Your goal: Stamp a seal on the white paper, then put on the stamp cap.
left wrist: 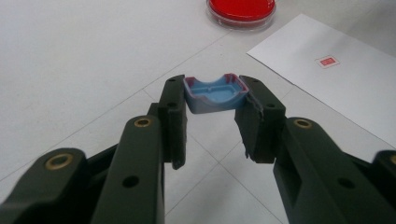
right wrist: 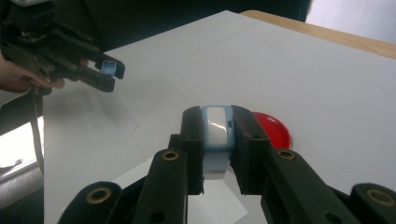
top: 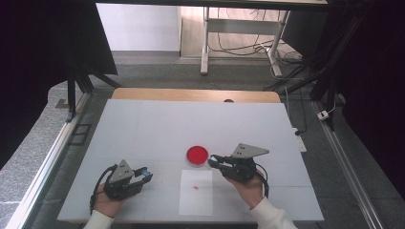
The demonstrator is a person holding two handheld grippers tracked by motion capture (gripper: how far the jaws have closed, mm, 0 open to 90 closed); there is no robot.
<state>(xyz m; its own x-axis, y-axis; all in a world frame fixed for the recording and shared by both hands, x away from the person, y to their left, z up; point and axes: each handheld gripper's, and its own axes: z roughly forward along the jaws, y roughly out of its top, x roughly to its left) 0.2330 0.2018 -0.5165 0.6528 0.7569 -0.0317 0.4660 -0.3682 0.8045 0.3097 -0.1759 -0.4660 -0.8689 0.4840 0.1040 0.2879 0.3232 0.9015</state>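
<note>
The left gripper (top: 147,174) was clamped on a small blue plastic cap with a pinkish rim (left wrist: 215,94), which sat across the very tips of its jaws with the hollow side facing up, held just above the white tabletop (top: 143,129). In the right gripper view the same cap showed as a blue speck between those jaws at the upper left.

The right gripper (top: 213,160) was clenched on a pale blue and white plastic piece with a glossy white face (right wrist: 216,128), pinched upright between the jaw tips and hanging a little below them. It was held just beside the round red-filled clear dish (top: 197,155), on that dish's right in the high view.

A white sheet of paper (top: 196,200) lay flat in front of the dish, between the two grippers. It bore a small red rectangular mark (left wrist: 328,61); any writing on it was too small to read.
</note>
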